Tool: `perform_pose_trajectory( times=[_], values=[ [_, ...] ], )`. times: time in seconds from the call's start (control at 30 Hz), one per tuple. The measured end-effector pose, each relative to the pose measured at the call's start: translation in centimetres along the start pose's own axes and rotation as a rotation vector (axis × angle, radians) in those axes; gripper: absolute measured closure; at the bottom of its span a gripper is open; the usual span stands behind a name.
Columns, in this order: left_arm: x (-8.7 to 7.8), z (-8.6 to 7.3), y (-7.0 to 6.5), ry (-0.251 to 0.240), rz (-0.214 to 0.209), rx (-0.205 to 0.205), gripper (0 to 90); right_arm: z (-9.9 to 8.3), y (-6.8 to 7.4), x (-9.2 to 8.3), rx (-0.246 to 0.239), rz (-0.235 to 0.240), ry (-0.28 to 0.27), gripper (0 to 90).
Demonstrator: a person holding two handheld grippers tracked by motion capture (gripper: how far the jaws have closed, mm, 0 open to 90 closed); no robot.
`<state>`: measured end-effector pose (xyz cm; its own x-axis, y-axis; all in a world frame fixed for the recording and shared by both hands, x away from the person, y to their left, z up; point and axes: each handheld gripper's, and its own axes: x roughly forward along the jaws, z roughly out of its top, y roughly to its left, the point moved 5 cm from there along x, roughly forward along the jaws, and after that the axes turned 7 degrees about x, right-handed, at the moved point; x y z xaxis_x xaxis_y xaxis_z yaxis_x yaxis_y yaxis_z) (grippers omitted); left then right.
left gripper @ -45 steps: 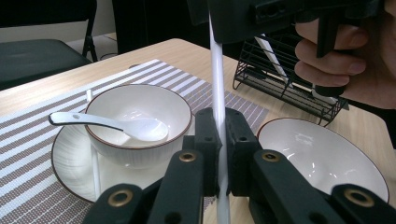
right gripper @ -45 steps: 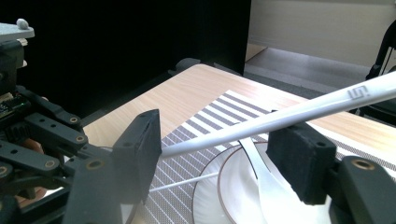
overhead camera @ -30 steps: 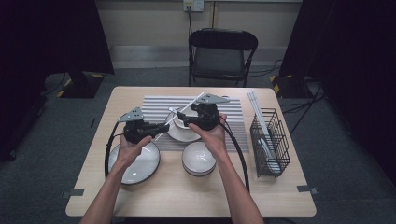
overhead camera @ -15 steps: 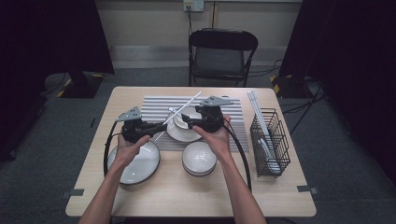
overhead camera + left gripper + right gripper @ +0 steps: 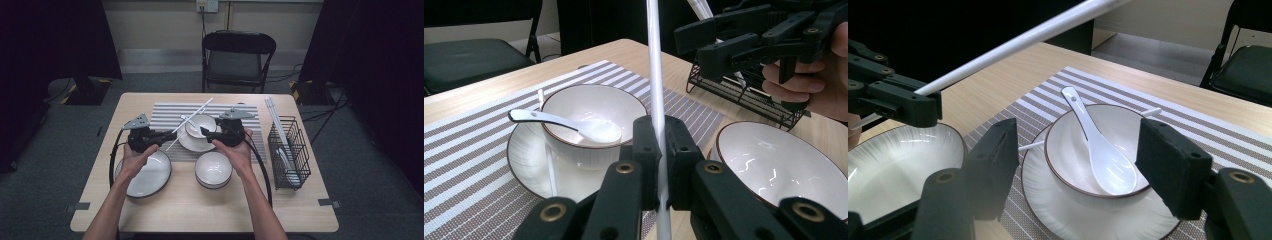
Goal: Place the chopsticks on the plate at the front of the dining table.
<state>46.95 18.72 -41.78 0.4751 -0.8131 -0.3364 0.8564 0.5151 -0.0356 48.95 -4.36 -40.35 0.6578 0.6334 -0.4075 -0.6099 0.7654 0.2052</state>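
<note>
- Left gripper (image 5: 161, 135) — jaws clamped on one white chopstick (image 5: 655, 75), held slanting above the striped placemat (image 5: 165, 112).
- Right gripper (image 5: 204, 132) — jaws wide, empty, over the bowl (image 5: 1098, 150) holding a spoon (image 5: 1098, 145).
- Progress — second chopstick (image 5: 1030, 145) apparently already laid by the saucer (image 5: 192, 144); the held one not yet placed.
- Obscured — rack (image 5: 287, 150) contents hard to make out.

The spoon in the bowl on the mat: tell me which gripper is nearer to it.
Right. The right gripper hovers open at the bowl holding the spoon, its jaws to either side. The left gripper is further off, beside the saucer, shut on a white chopstick.
</note>
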Motion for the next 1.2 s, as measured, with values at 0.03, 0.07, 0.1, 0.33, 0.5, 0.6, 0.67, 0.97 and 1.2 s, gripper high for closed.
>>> perform_pose_trajectory(
  times=[0.03,0.07,0.1,0.33,0.5,0.6,0.67,0.97,1.2],
  values=[
    [-0.1,0.0,0.0,0.001,0.004,0.0,85.8,0.0,-0.1,-0.1,0.001,-0.004,0.002,33.3],
    [-0.1,0.0,0.1,-0.005,0.004,-0.005,85.8,-0.1,-0.2,-0.1,-0.001,-0.009,0.0,33.2],
    [-0.2,0.0,0.1,-0.006,0.004,-0.002,85.8,-0.2,-0.3,-0.2,0.002,-0.008,0.006,33.1],
    [-0.7,0.0,0.5,-0.015,0.016,-0.006,85.8,-0.3,-0.7,-0.6,0.003,-0.017,0.008,32.4],
    [-0.9,0.0,0.7,-0.018,0.021,-0.011,85.8,-0.4,-0.8,-0.7,0.0,-0.026,0.017,31.9],
    [-1.1,0.0,0.8,-0.014,0.025,-0.011,85.8,-0.6,-0.9,-0.7,0.0,-0.028,0.018,32.1],
    [-1.4,0.0,1.0,-0.017,0.025,-0.009,85.8,-0.9,-1.1,-0.7,0.003,-0.035,0.021,32.0],
    [-2.0,0.0,1.7,-0.022,0.043,-0.022,85.8,-2.0,-2.3,-0.9,0.025,-0.056,0.054,29.2],
    [-2.5,0.1,2.2,-0.02,0.049,-0.021,85.8,-2.7,-2.9,-0.8,0.041,-0.074,0.062,28.7]
  ],
)
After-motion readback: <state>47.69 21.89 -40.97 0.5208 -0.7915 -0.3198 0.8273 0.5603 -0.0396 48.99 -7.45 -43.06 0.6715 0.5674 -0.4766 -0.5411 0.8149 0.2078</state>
